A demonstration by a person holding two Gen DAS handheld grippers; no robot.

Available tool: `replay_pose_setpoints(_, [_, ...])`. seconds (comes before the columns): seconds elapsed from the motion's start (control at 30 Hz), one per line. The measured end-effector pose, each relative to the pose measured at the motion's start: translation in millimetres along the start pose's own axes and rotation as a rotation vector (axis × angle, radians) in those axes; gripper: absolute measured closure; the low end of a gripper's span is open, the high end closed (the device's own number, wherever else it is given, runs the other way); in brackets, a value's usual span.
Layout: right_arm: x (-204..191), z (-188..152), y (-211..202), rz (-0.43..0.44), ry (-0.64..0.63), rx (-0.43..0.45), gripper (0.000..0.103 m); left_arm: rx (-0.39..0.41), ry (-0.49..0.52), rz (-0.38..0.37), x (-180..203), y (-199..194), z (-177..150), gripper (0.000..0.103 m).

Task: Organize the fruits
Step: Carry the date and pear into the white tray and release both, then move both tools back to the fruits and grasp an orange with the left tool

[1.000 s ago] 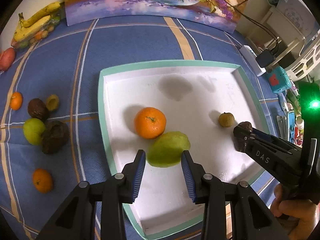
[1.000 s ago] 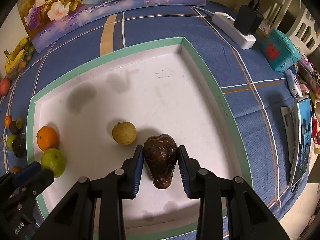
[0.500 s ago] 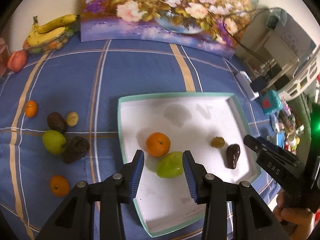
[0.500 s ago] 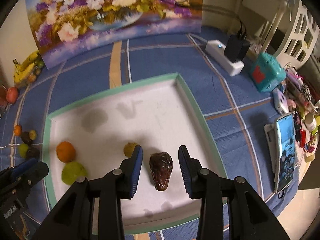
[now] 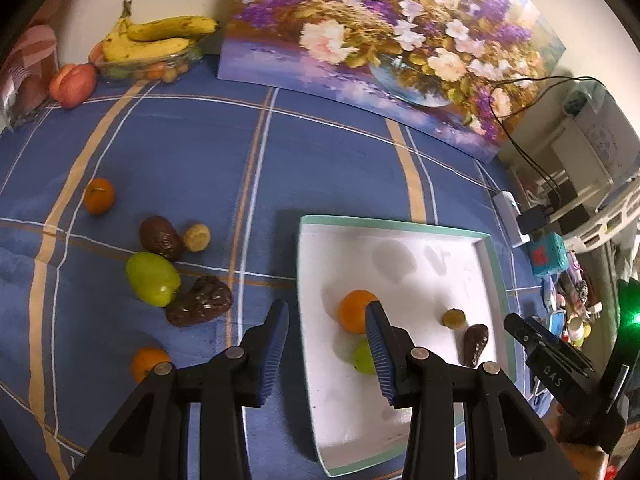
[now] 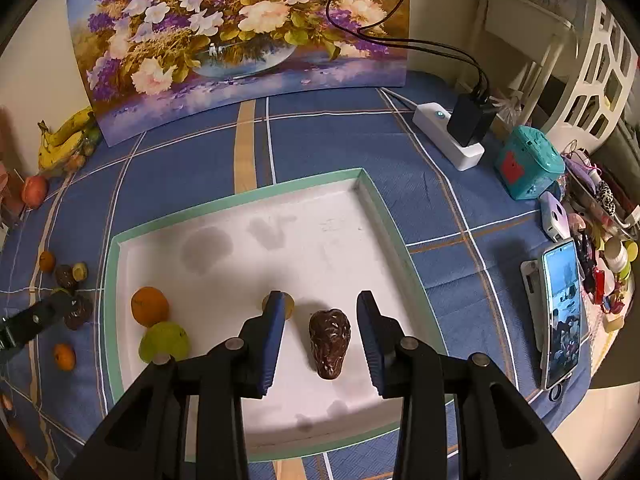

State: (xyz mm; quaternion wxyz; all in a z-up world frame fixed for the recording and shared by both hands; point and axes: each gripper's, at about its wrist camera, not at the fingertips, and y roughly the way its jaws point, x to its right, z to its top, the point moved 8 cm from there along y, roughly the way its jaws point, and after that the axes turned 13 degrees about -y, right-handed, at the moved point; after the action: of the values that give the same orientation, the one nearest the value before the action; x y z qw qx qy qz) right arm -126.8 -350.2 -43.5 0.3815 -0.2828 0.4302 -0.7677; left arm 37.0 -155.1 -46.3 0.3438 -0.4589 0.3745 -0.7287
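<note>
Both tools hang spread and empty — the right tool (image 6: 320, 320) above the dark fruit (image 6: 330, 342) in the white tray (image 6: 240, 196), the left tool (image 5: 326, 330) over the tray's left rim. An orange (image 5: 354, 310) and green fruit (image 5: 362, 356) touch inside; 6 more fruits lie on the desk (image 5: 180, 152).

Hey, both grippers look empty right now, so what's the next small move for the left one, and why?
Probably swing the left gripper left and down toward the green fruit on the cloth. Both grippers are open and empty, the tray already holds four fruits, and six loose ones lie on the cloth on the left gripper's side.
</note>
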Motion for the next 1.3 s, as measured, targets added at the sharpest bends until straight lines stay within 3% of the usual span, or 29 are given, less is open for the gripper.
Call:
replay_pose_setpoints(0.07, [-0.3,-0.1,0.2,0.0,0.0,-0.001,0.065,0.001,-0.008,0.019,-4.5,2.1,0.6,0.035])
replay_pose_setpoints(0.1, [-0.5,0.0,0.2,0.0,0.0,-0.001,0.065,0.002,-0.014,0.03,-6.8,3.5,1.2,0.031])
replay_pose_setpoints(0.2, [-3.1,-2.1,4.1,0.003,-0.012,-0.011,0.063,0.0,-0.021,0.07,-15.1,7.6,1.2,0.024])
replay_pose_setpoints(0.3, [-5.2,-4.4,8.5,0.006,-0.016,-0.018,0.043,-0.005,-0.029,0.116,-24.3,13.7,0.5,0.014])
replay_pose_setpoints(0.37, [-6.6,-5.3,10.3,0.012,-0.02,-0.019,0.042,-0.004,-0.033,0.146,-30.5,17.1,0.4,0.012])
replay_pose_setpoints(0.43, [-7.0,-5.6,11.3,0.01,-0.023,-0.016,0.029,0.0,-0.043,0.168,-36.5,19.5,0.9,0.0])
replay_pose_setpoints(0.5, [-7.1,-5.7,12.9,0.008,-0.027,-0.01,0.022,0.011,-0.051,0.182,-42.4,20.2,2.8,0.0])
replay_pose_setpoints(0.73, [-10.4,-7.2,17.4,0.008,-0.046,-0.005,0.013,0.041,-0.072,0.212,-54.5,16.9,10.3,0.0])
replay_pose_setpoints(0.9, [-10.0,-1.8,11.3,0.005,-0.03,0.055,0.006,0.052,-0.087,0.198,-59.1,13.2,14.7,0.0])
replay_pose_setpoints(1.3, [-27.8,17.7,1.3,0.041,-0.013,0.145,0.006,0.168,-0.142,0.094,-76.4,-16.5,43.8,0.0])
